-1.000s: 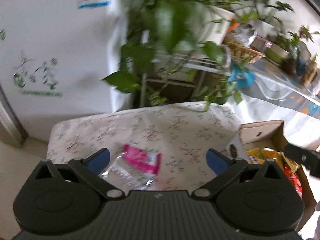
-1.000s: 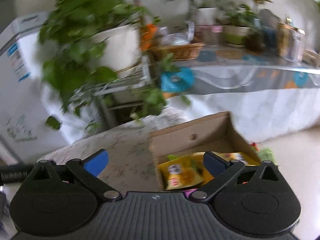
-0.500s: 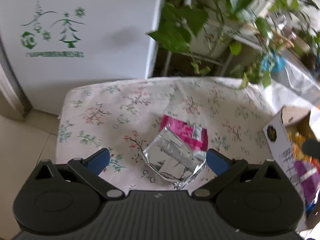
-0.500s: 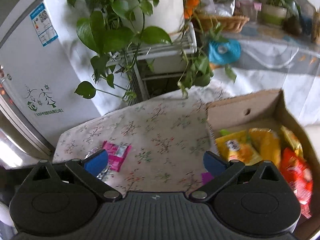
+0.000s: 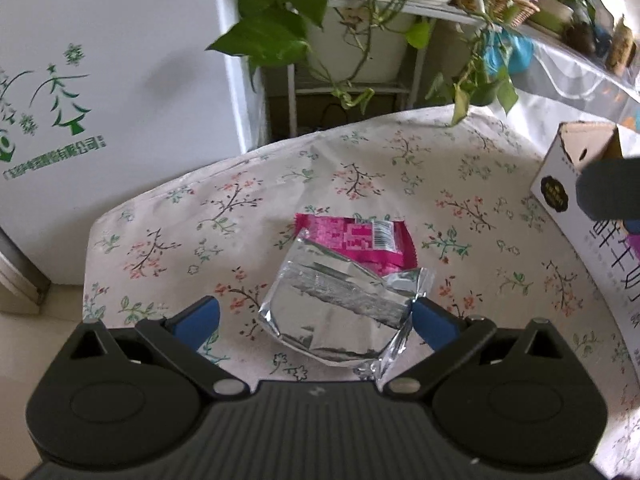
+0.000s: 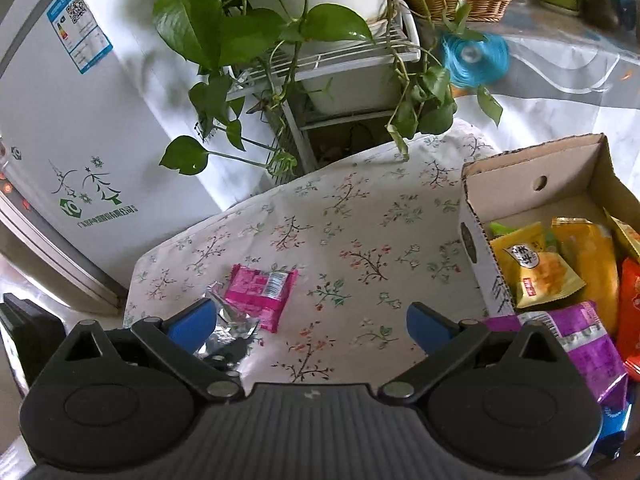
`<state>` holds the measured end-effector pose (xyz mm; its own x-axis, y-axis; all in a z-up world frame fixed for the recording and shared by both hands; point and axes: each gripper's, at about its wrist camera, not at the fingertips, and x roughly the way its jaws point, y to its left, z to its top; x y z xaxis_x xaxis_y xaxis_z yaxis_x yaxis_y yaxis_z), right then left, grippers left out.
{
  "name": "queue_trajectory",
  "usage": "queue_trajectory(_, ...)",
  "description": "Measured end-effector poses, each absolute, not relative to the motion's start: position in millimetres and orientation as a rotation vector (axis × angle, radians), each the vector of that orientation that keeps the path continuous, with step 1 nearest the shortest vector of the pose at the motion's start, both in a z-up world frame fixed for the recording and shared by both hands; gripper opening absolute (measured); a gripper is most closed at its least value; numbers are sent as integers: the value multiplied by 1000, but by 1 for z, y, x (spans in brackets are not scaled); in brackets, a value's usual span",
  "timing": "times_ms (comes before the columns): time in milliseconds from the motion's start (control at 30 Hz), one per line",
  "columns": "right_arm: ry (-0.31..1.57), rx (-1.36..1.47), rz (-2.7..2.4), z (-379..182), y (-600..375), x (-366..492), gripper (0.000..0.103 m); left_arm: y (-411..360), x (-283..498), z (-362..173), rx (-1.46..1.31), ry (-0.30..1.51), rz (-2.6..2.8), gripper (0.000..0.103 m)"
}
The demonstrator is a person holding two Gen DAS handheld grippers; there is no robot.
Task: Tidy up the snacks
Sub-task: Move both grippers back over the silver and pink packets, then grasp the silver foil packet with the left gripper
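Observation:
A silver foil snack packet [image 5: 336, 312] lies on the floral tablecloth [image 5: 400, 168], overlapping a pink snack packet [image 5: 360, 240]. My left gripper [image 5: 316, 316] is open, its blue fingertips on either side of the silver packet, the right one at the packet's edge. Both packets show in the right wrist view, pink [image 6: 260, 292] and silver [image 6: 228, 328]. My right gripper [image 6: 312, 322] is open and empty above the cloth, between the packets and a cardboard box [image 6: 532, 176] holding several yellow, orange and purple snack bags.
A white fridge [image 6: 80, 120] stands at the back left. A potted plant on a white wire stand [image 6: 320, 60] hangs leaves over the table's far edge. The box corner [image 5: 576, 168] shows at the right of the left wrist view. A counter with a basket [image 6: 460, 0] lies behind.
My left gripper has dropped down and closed in on the silver packet, which now sits between its fingertips. My right gripper has tilted down toward the table and box.

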<state>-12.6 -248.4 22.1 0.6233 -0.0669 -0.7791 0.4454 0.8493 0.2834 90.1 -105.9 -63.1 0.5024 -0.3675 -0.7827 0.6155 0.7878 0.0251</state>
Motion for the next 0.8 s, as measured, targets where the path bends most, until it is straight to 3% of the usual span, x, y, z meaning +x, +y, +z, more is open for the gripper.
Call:
queue_trajectory(400, 864, 535, -305, 15, -245, 0, 103, -115, 103, -79, 275, 860, -595, 102)
queue_trajectory(467, 867, 537, -304, 14, -244, 2, 103, -115, 102, -80, 265, 861, -597, 99)
queue_trajectory(567, 869, 529, -305, 13, -243, 5, 103, -111, 101, -81, 222, 885, -620, 84)
queue_trajectory(800, 879, 515, -318, 2, -244, 17, 103, -87, 101, -76, 186, 917, -590, 82)
